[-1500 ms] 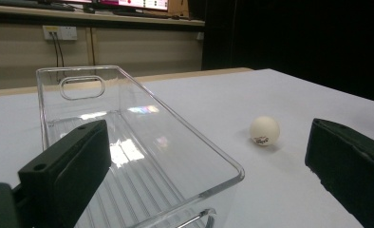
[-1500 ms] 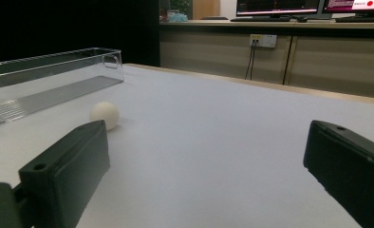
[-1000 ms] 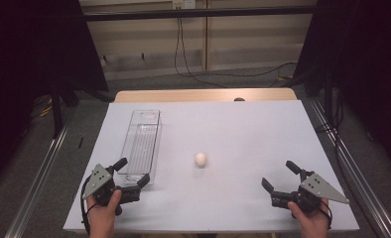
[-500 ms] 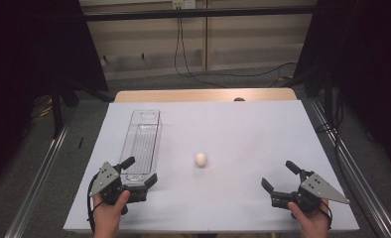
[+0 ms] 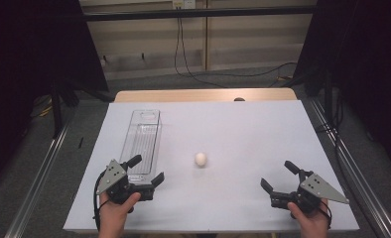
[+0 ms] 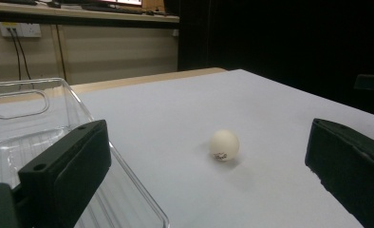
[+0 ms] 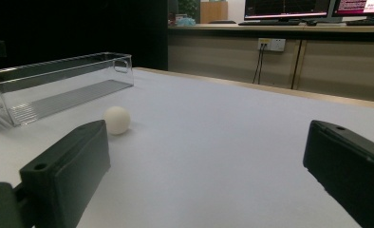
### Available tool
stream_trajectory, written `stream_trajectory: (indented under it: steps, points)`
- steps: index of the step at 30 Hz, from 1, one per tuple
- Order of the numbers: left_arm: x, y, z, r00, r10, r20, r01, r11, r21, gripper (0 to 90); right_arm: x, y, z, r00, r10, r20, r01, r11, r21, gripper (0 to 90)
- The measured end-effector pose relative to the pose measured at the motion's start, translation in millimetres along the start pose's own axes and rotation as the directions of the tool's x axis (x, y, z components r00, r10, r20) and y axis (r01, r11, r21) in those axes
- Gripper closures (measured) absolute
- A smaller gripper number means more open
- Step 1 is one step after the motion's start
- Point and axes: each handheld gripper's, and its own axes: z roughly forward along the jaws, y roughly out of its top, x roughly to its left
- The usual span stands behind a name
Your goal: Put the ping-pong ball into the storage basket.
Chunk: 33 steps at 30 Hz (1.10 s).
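Both grippers are gaping wide, holding nothing: left gripper (image 5: 145, 171) beside the clear tray's (image 5: 143, 130) near end, right gripper (image 5: 280, 178) at near right; ball (image 5: 200, 159) is sitting outside the tray.

Your white table (image 5: 243, 124) fills the frame's middle, grey floor (image 5: 223, 82) around it. At top centre, cables (image 5: 183, 44) hang down a beige wall (image 5: 144, 47). Dark curtains (image 5: 30, 54) flank both upper corners.
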Motion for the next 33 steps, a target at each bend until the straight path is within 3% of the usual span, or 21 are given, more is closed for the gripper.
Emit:
stream_trajectory:
  steps: [6, 19, 21, 22, 23, 25, 26, 28, 30, 33]
  points:
    - [-4.1, 0.7, 6.4, 0.9999, -0.01, 0.003, 0.01, 0.9999, 0.007, 1.5, -1.5, -0.4, -0.2, 0.9999, -0.011, -0.011, 0.011, 1.0, -0.004, 1.1]
    - [-15.2, 3.0, 21.2, 0.9993, 0.009, 0.036, -0.01, 0.9996, 0.028, 1.5, -0.6, 0.0, 0.7, 0.9998, -0.007, -0.021, 0.007, 1.0, 0.002, 1.2]
    - [-16.0, 3.7, 22.9, 0.9991, 0.021, 0.038, -0.022, 0.9993, 0.031, 1.5, -0.2, 0.2, 1.0, 1.0, 0.007, -0.006, -0.007, 1.0, -0.007, 1.2]
    - [-18.0, 3.9, 24.9, 0.9992, 0.009, 0.04, -0.01, 0.9996, 0.026, 1.5, -0.6, 0.1, 1.0, 0.9999, 0.001, -0.016, -0.001, 1.0, -0.004, 1.2]
    - [-17.7, 4.4, 25.3, 0.9986, 0.029, 0.045, -0.03, 0.9989, 0.037, 1.5, -0.9, 0.2, 0.6, 0.9999, 0.001, -0.011, -0.001, 1.0, -0.002, 1.2]
    - [-20.8, 4.5, 28.7, 0.9989, 0.012, 0.045, -0.013, 0.9996, 0.025, 1.5, -1.0, 0.1, 0.7, 1.0, 0.0, -0.009, 0.0, 1.0, -0.003, 1.2]
    - [-19.7, 4.9, 28.2, 0.9978, 0.038, 0.054, -0.04, 0.9983, 0.043, 1.5, -0.9, 0.1, 0.8, 1.0, 0.0, -0.008, 0.0, 1.0, -0.005, 1.2]
    - [-22.3, 4.8, 32.0, 0.9985, 0.013, 0.054, -0.015, 0.9995, 0.028, 1.5, -1.2, 0.1, 0.7, 0.9999, -0.004, -0.011, 0.004, 1.0, -0.006, 1.2]
    - [-21.2, 5.3, 32.5, 0.9979, 0.03, 0.057, -0.032, 0.9986, 0.041, 1.5, -1.1, 0.2, 0.6, 0.9999, 0.0, -0.013, 0.0, 1.0, -0.004, 1.2]
    - [-24.0, 5.1, 36.2, 0.9983, 0.009, 0.058, -0.011, 0.9994, 0.032, 1.5, -1.3, 0.2, 0.7, 0.9999, -0.001, -0.011, 0.001, 1.0, -0.005, 1.1]
